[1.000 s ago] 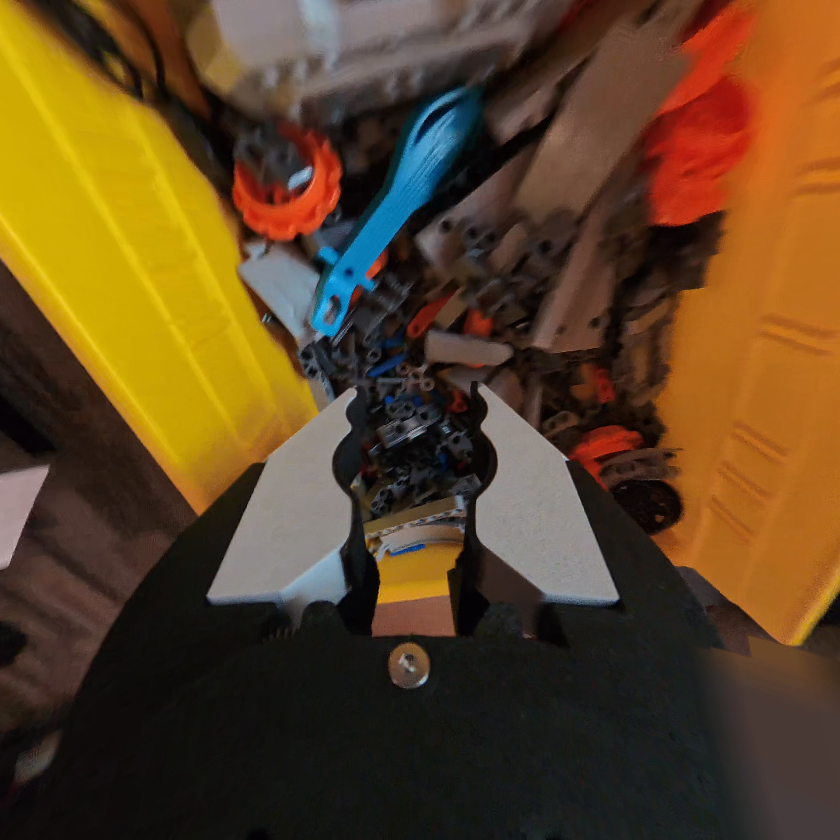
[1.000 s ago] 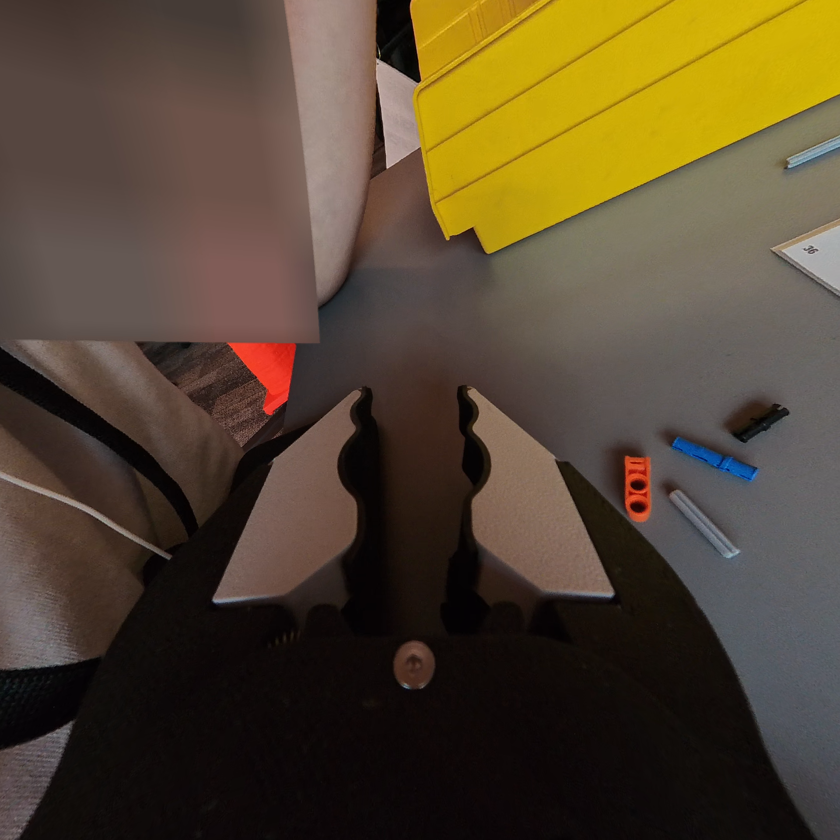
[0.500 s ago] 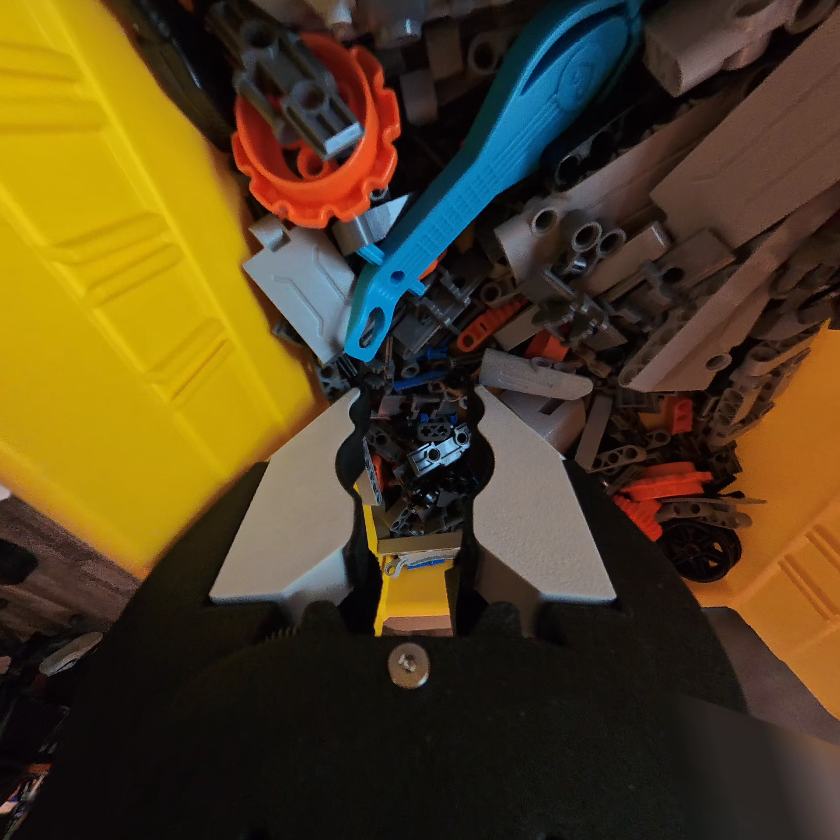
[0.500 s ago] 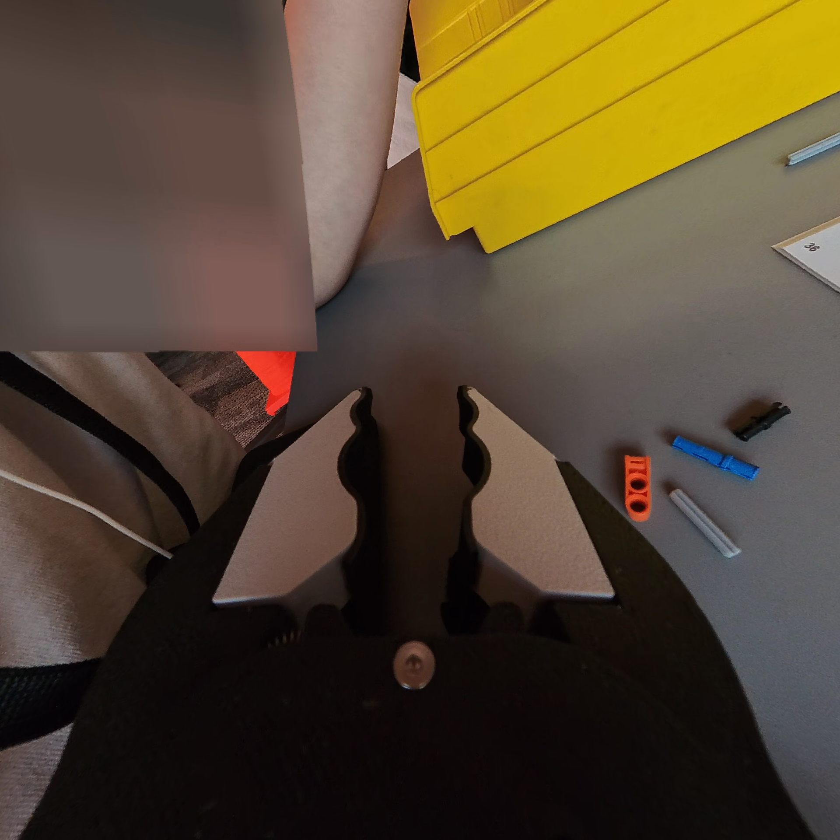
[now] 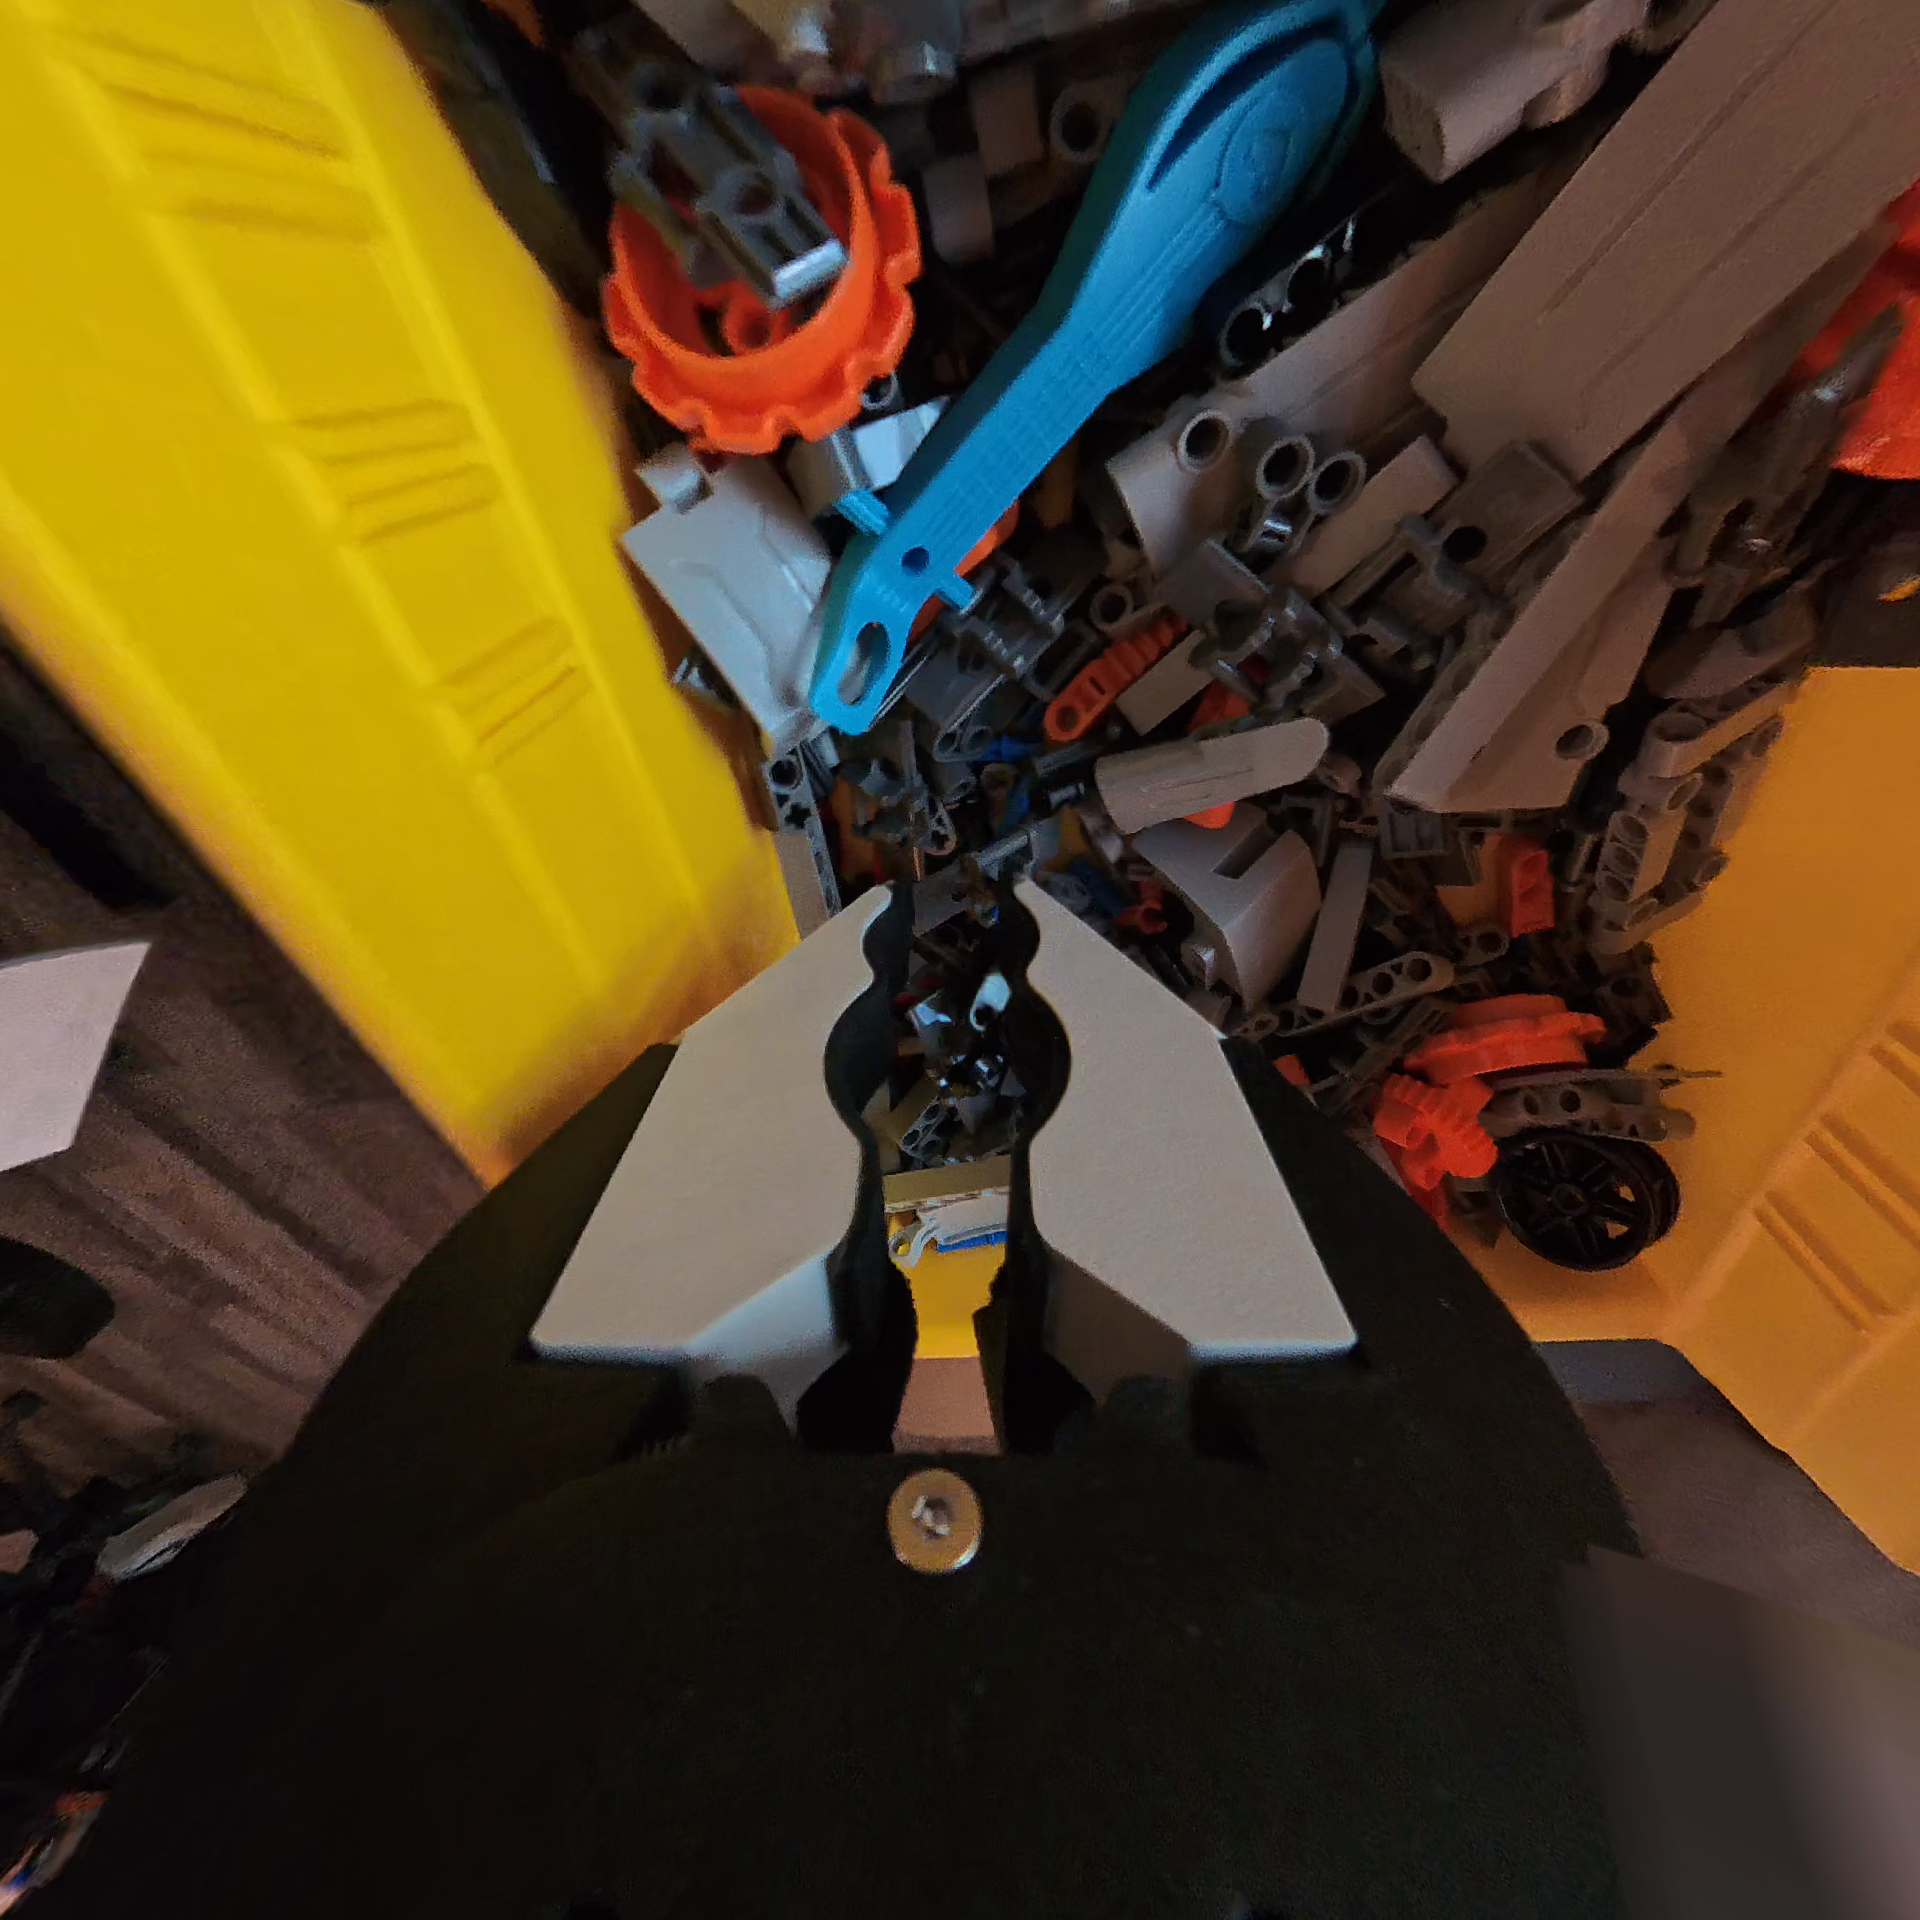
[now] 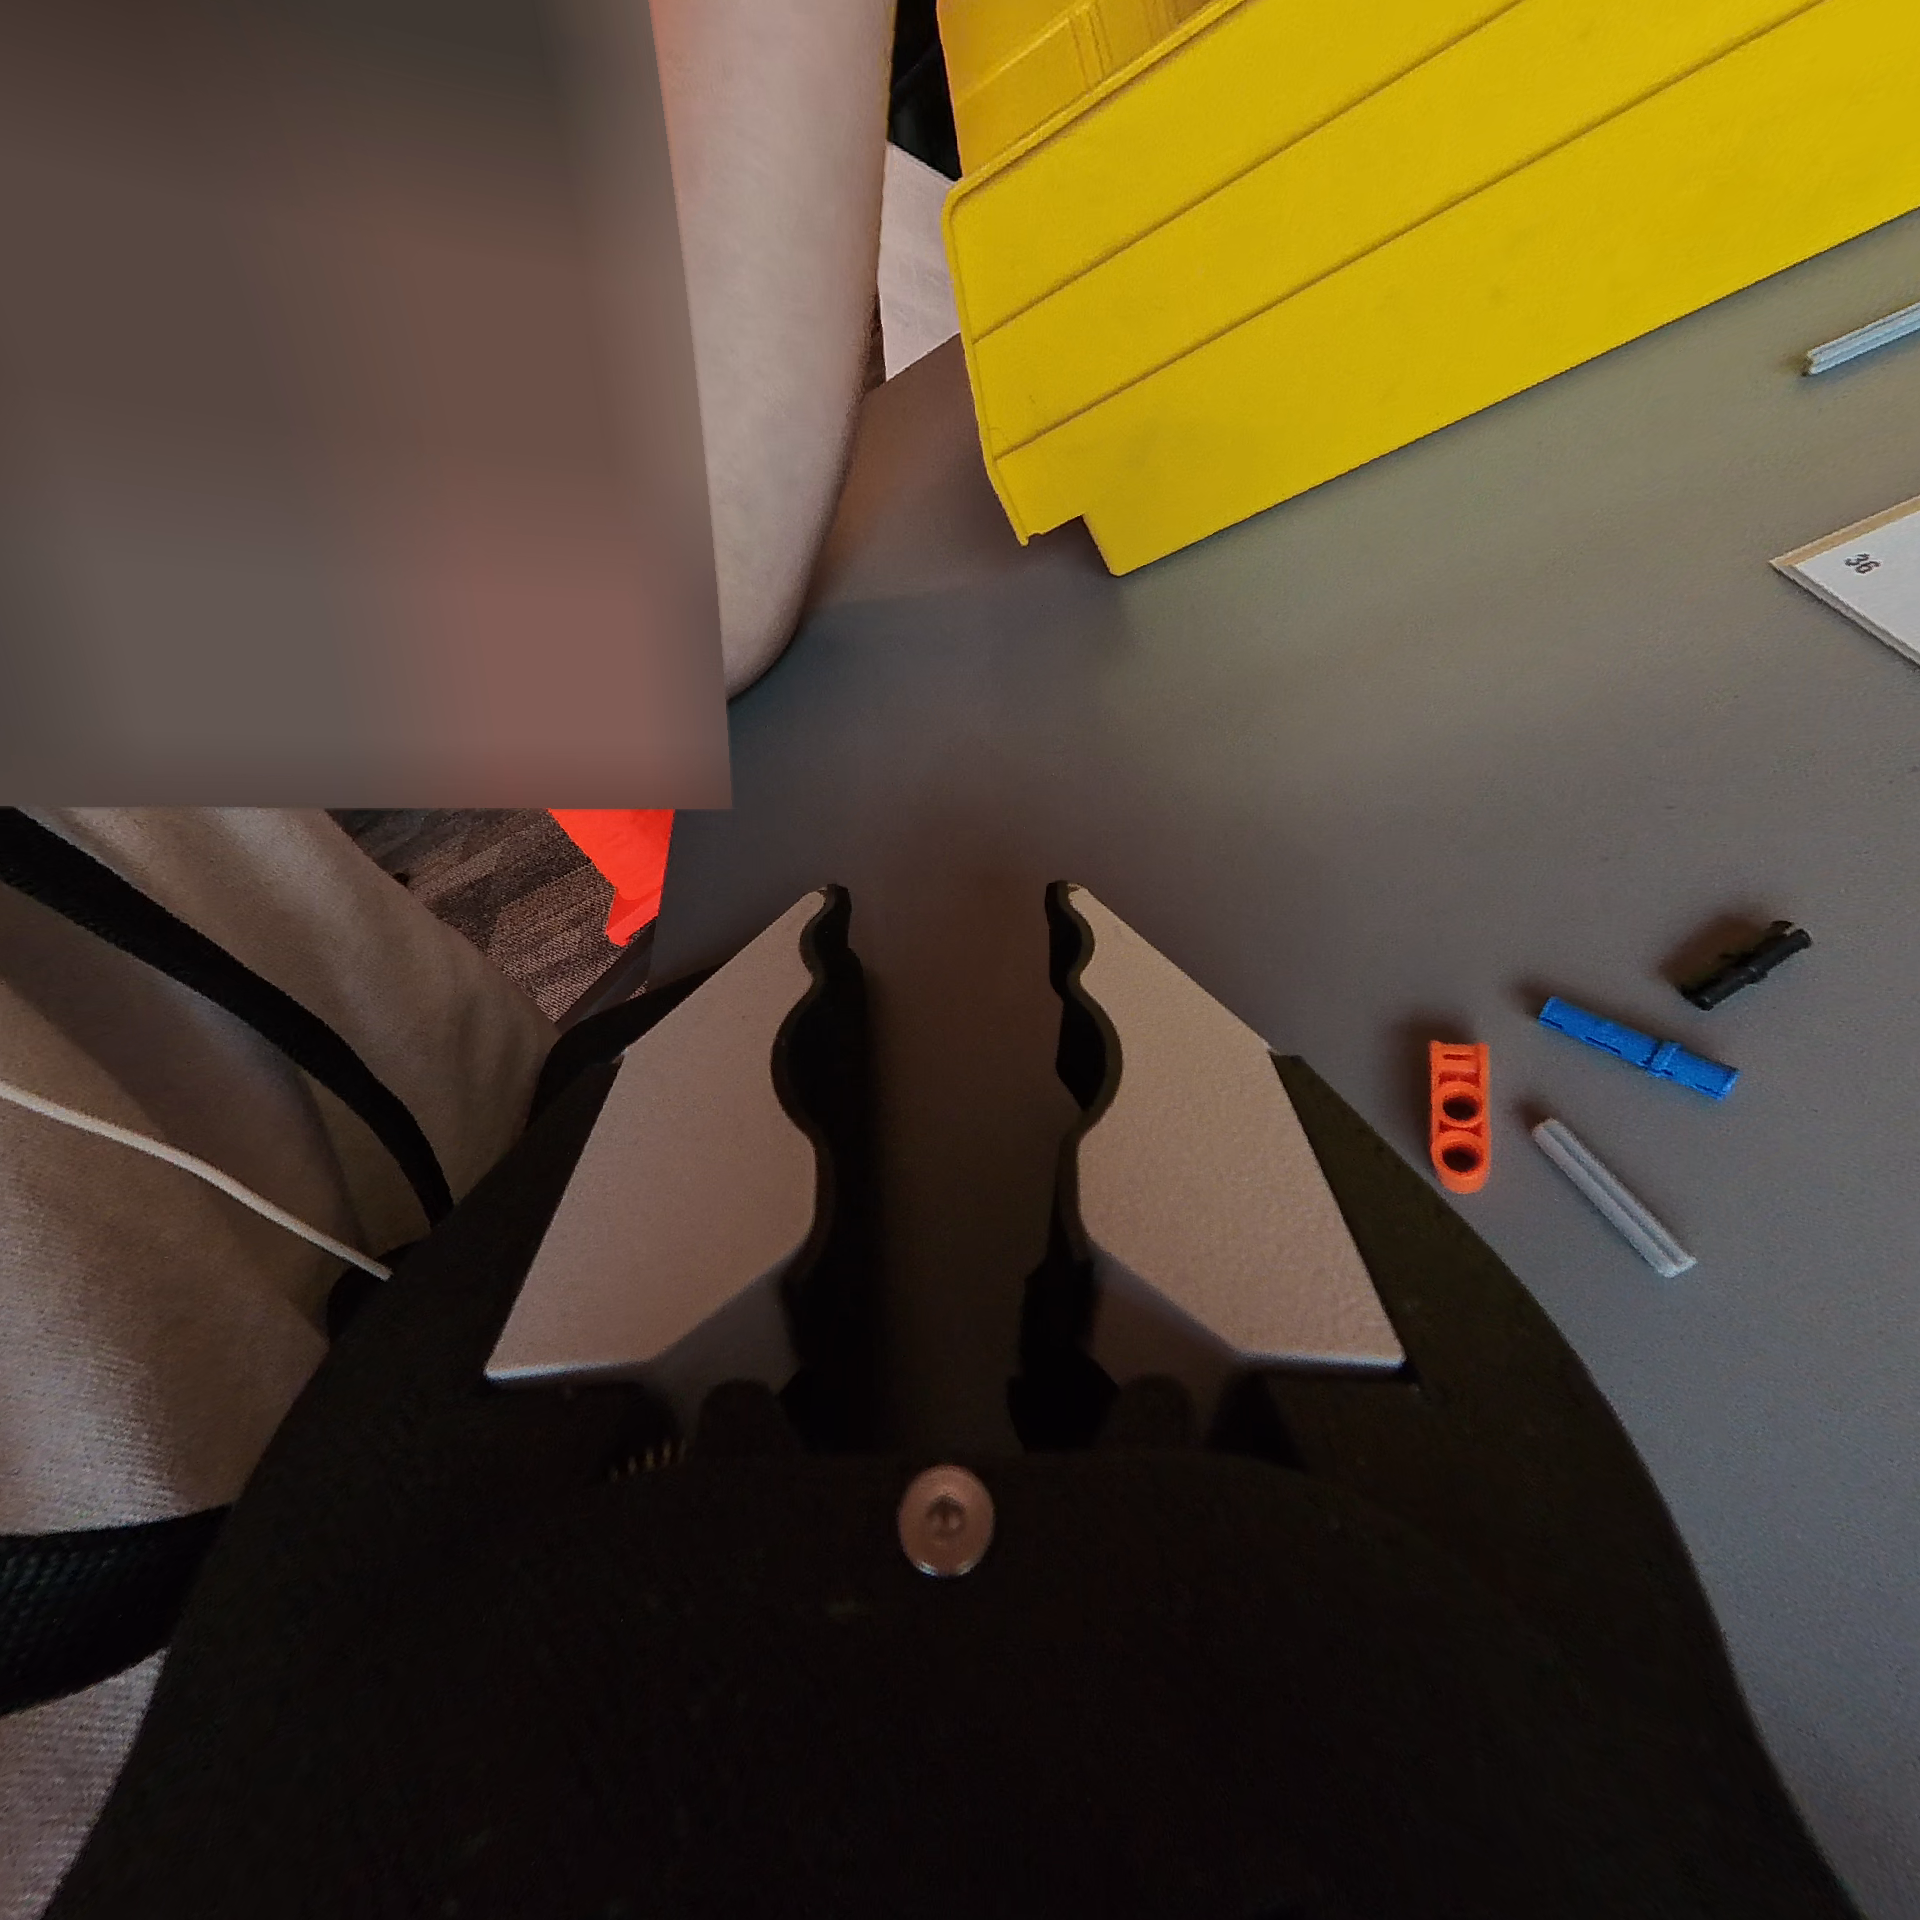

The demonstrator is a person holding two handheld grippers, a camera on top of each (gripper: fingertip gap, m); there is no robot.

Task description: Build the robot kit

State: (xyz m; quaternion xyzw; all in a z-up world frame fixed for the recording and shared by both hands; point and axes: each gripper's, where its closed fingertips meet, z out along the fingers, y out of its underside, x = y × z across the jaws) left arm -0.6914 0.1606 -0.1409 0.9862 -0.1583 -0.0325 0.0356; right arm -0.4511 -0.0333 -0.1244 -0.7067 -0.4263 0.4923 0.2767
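One yellow bin [image 5: 343, 582] fills the left wrist view, its walls rising on both sides of the left gripper [image 5: 954, 896]. Inside lies a heap of grey, black and orange building parts, too many to count. Ahead and left of the jaws sit one long blue tool [image 5: 1081, 343] and one orange toothed ring [image 5: 764, 364]; to the right lies one black wheel [image 5: 1584, 1195]. The left jaws stand nearly closed at the tips, around a small grey piece [image 5: 961, 888] in the heap; whether they truly grip it I cannot tell. Half a second earlier they stood wider apart.

The right gripper [image 6: 945, 904] hovers over the grey counter [image 6: 1299, 748], jaws open and empty, unchanged from before. Right of them lie four small parts: one blue pin [image 6: 1636, 1047], one pale grey axle [image 6: 1610, 1195], one orange two-hole connector [image 6: 1460, 1112], one black pin [image 6: 1745, 961]. One more grey axle [image 6: 1865, 343] lies far right beside the yellow bin, ahead.
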